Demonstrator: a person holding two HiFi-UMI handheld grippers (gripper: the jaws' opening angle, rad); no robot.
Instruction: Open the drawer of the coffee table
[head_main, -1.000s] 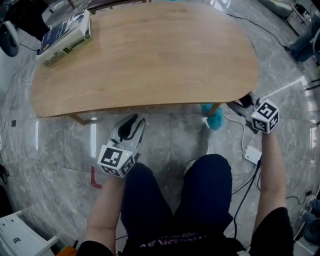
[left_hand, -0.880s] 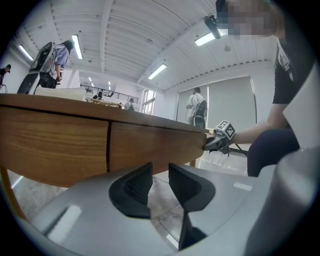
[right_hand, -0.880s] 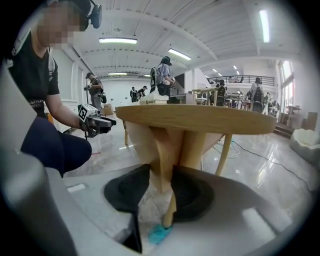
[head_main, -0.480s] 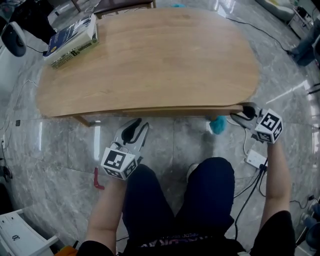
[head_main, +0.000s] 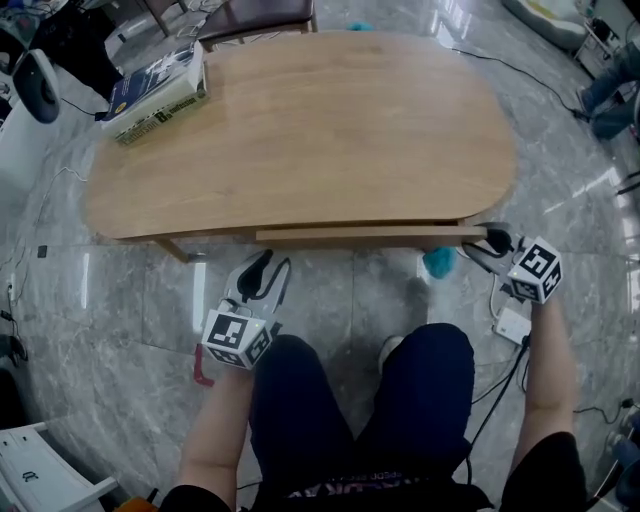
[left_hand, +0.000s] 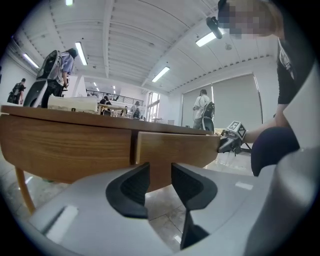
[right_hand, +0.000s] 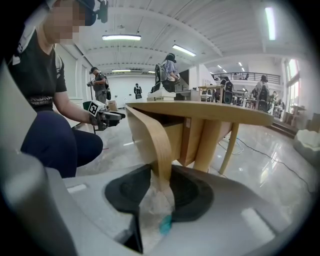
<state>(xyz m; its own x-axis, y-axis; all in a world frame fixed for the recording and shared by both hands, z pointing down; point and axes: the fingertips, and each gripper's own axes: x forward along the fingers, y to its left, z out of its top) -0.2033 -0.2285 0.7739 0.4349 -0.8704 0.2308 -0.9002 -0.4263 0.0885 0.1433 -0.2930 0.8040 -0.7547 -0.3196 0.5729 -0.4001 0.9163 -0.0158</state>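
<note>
The wooden coffee table (head_main: 300, 130) fills the upper half of the head view. Its drawer front (head_main: 370, 235) juts a little out from under the near edge. My right gripper (head_main: 490, 240) is shut on the right end of that drawer front. In the right gripper view the thin curved board (right_hand: 150, 135) runs down between the two pads of the right gripper (right_hand: 161, 187). My left gripper (head_main: 265, 262) hovers just short of the drawer's left end, its jaws opening with nothing between them. In the left gripper view the drawer front (left_hand: 175, 147) stands beyond the left gripper (left_hand: 160, 182).
Stacked books (head_main: 158, 88) lie on the table's far left corner. On the marble floor are a teal fluffy thing (head_main: 438, 262), a white power strip (head_main: 512, 325) with cables, and a red object (head_main: 203, 368). A table leg (head_main: 172, 247) stands near the left gripper. My knees (head_main: 360, 400) are below.
The drawer front has slid out from under the table top toward me, with the right gripper on its end. The left gripper has shifted slightly.
</note>
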